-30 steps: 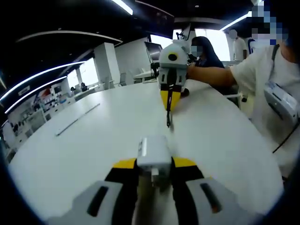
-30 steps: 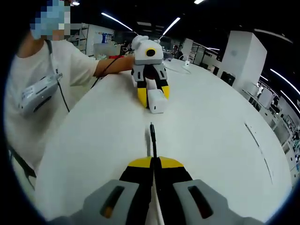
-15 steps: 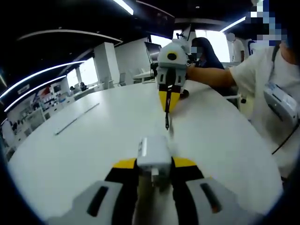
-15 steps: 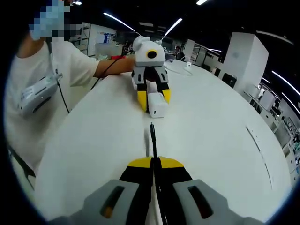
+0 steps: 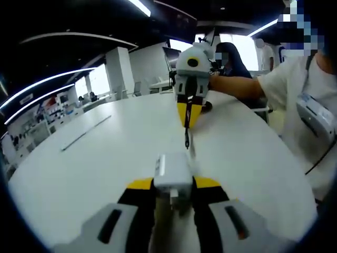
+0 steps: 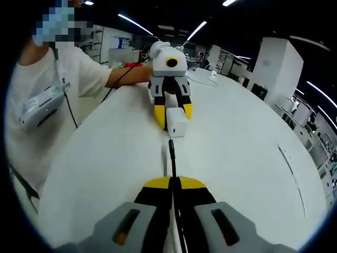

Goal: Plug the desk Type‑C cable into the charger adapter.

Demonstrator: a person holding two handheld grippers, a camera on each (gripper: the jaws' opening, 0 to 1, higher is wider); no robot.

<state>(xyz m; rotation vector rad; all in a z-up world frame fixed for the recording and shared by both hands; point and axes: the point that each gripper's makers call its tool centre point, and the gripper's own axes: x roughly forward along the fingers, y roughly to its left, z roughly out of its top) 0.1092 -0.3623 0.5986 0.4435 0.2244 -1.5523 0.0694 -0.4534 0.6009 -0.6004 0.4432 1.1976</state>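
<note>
Count: one white charger adapter point(image 5: 172, 171), one black Type-C cable point(image 6: 172, 158), two grippers. The left gripper point(image 5: 174, 191) has its jaws clenched on the charger adapter, which sits at the jaw tips just above the table point(image 5: 95, 168). In the right gripper view the right gripper point(image 6: 173, 187) has its jaws closed on the cable, whose plug end sticks out forward and points at the adapter point(image 6: 176, 122); plug tip and adapter face appear apart, though the gap is hard to judge from this angle. In the left gripper view the cable point(image 5: 186, 132) hangs from the right gripper point(image 5: 188, 110), directly facing the adapter. The table is one large, round, white surface with a thin dark strip point(image 5: 87, 134) lying on it. The room is an open office with ceiling light strips point(image 5: 139, 7), white pillars and one person in a white shirt point(image 6: 37, 105) beside the table.
</note>
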